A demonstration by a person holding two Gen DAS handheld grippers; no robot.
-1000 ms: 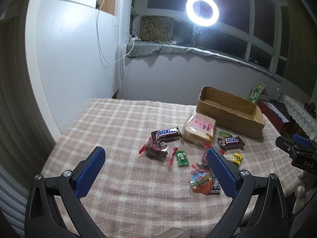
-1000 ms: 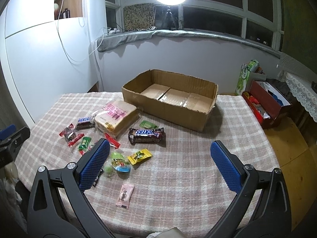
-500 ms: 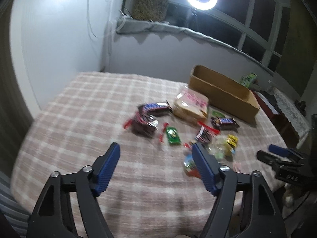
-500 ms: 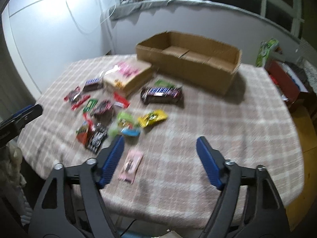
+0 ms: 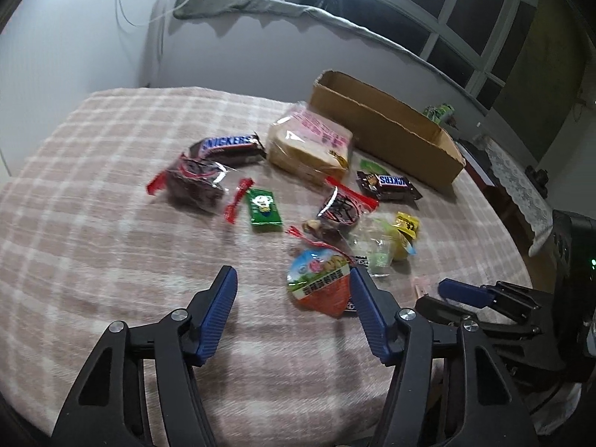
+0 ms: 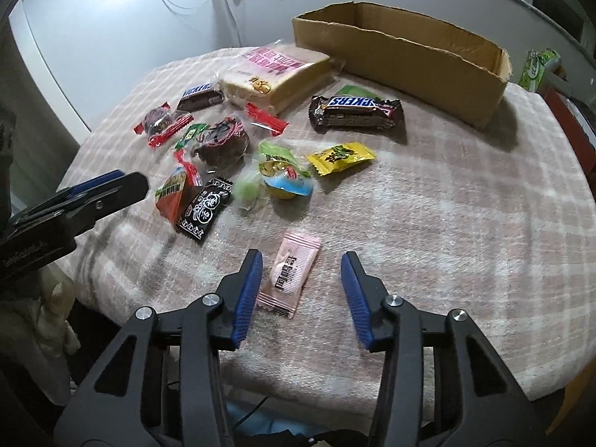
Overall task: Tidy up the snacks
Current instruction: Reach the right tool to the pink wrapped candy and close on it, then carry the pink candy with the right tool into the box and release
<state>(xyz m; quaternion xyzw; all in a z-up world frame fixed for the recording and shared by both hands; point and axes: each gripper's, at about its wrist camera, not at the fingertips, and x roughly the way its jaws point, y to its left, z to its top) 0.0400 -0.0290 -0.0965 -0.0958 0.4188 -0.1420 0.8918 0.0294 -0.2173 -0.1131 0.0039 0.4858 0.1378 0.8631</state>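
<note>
Snacks lie scattered on a pink checked tablecloth [image 5: 93,223]. My left gripper [image 5: 292,285] is open and empty above the cloth, its right finger beside an orange triangular snack pack [image 5: 320,287]. My right gripper [image 6: 301,264] is open, low over the table, with a pink sachet [image 6: 292,275] lying between its fingers, not gripped. A bread pack [image 6: 275,70], two Snickers bars [image 6: 355,111] [image 5: 227,147], a yellow candy [image 6: 341,156] and a black packet [image 6: 205,208] lie beyond. An empty cardboard box [image 6: 402,37] stands at the back.
The table's front edge [image 6: 335,391] is close under my right gripper. The left gripper shows at the left of the right wrist view [image 6: 85,193]. A red box and green carton [image 6: 536,67] stand off the table's right. A white wall [image 5: 74,37] lies left.
Both grippers have moved forward and down toward the snacks and their jaws have narrowed somewhat. The right one now straddles the pink sachet; the left is beside the orange pack.
</note>
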